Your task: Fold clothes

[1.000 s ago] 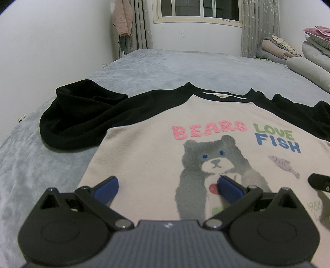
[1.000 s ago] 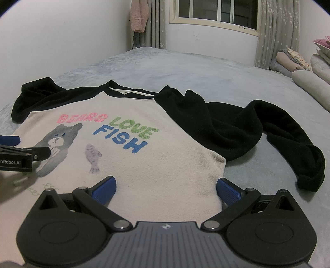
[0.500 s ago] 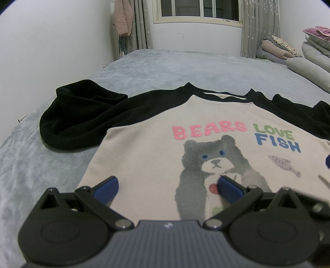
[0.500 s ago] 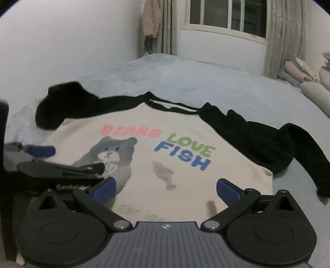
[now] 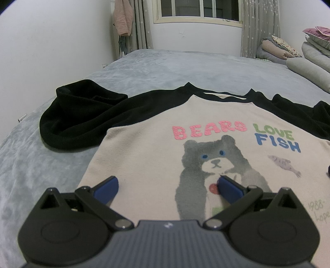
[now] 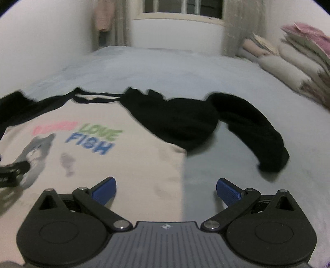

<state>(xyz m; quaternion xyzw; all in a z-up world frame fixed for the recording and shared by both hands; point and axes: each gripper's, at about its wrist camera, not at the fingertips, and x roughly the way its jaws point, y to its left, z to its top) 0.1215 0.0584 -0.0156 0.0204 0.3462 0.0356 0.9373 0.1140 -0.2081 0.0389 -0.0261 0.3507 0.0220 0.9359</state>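
A cream bear-print sweatshirt [image 5: 156, 156] with black sleeves lies spread face up on a grey bed [image 5: 31, 165]; left gripper [image 5: 168, 184] and right gripper [image 6: 166, 188] hover over its lower part, fingers spread, holding nothing; no fold shows, so folding likely needs an edge gripped.

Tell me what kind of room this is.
Most likely a bedroom: the sweatshirt lies on a wide bed with a grey blanket, folded quilts and pillows are stacked beside it, and a curtained window sits behind.
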